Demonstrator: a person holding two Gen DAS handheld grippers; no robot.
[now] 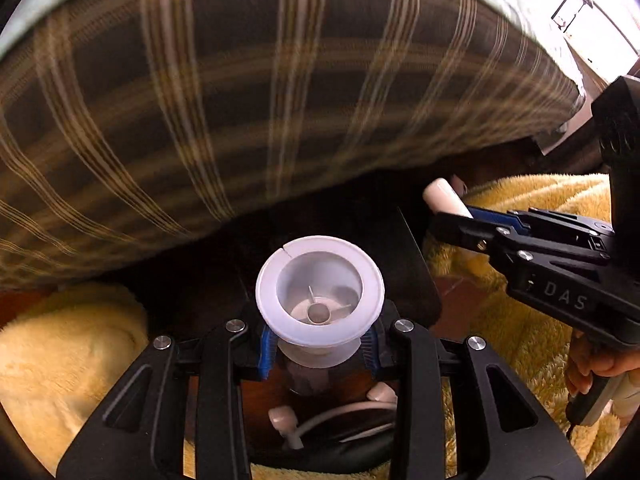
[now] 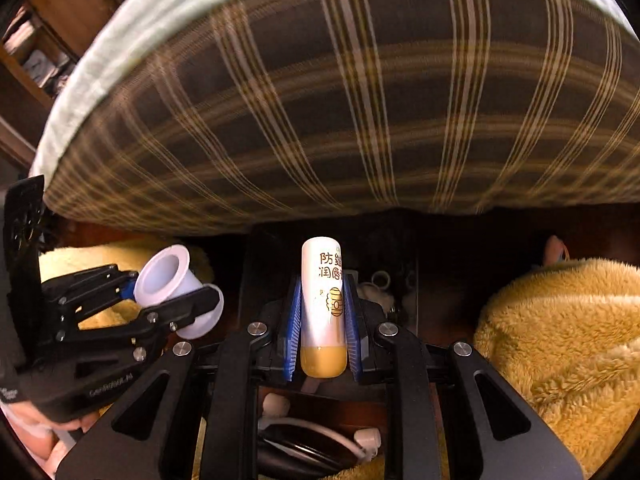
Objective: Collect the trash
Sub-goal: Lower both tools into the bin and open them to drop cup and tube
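Observation:
My left gripper (image 1: pixel 319 350) is shut on a white plastic spool (image 1: pixel 319 300), its hollow end facing the camera. The spool also shows in the right wrist view (image 2: pixel 176 292), held by the left gripper (image 2: pixel 188 304) at the left. My right gripper (image 2: pixel 322 320) is shut on a white lip-balm tube (image 2: pixel 323 304) with a yellow base and a beehive drawing, held upright between the blue pads. In the left wrist view the right gripper (image 1: pixel 452 210) holds the tube (image 1: pixel 444 196) at the right. Both grippers hover over a dark opening (image 2: pixel 320 448) holding white cable and earbuds.
A plaid-covered mattress (image 2: pixel 340 100) fills the upper half of both views. Yellow fluffy blankets lie at the left (image 1: pixel 60 360) and the right (image 2: pixel 560 340). A wooden shelf (image 2: pixel 52 40) stands at the far left. A window (image 1: pixel 580 0) is at the upper right.

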